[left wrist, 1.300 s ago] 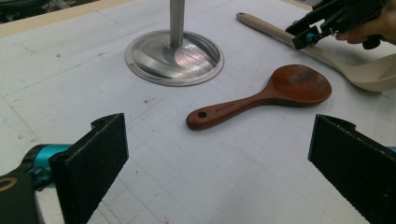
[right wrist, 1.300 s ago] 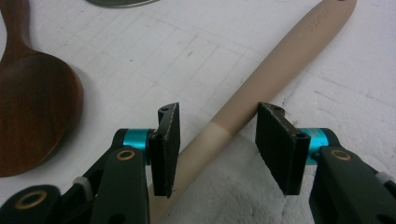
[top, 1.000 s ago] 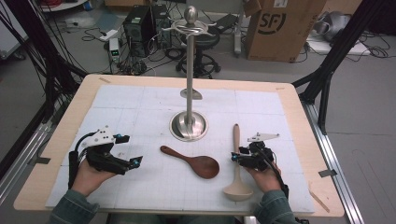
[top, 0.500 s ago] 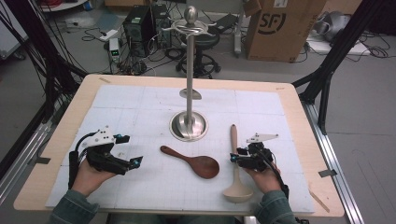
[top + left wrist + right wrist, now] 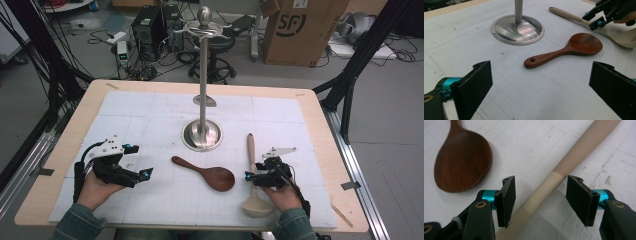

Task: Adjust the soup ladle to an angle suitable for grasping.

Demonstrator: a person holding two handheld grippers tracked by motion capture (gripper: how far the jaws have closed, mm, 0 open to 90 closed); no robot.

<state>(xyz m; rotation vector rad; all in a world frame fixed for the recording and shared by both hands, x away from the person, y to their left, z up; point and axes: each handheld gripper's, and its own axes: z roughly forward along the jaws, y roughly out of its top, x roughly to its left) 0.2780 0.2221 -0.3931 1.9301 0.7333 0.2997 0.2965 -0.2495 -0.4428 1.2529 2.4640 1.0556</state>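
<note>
**Right jaws loose around pale ladle handle**

Right gripper point(image 5: 539, 202) has just been opening; pale ladle point(image 5: 253, 185) handle lies between the pads, untouched, flat on the table point(image 5: 310, 105) beside the dark wooden spoon point(image 5: 207, 174). Left gripper point(image 5: 135, 161) gapes, holding nothing.

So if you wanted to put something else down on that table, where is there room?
The far left corner of the white mat, behind the left gripper, is bare, and so is the far right beside the metal stand. It is crowded near the front: the dark wooden spoon and pale spoon lie there, with the right gripper straddling the pale handle.
</note>
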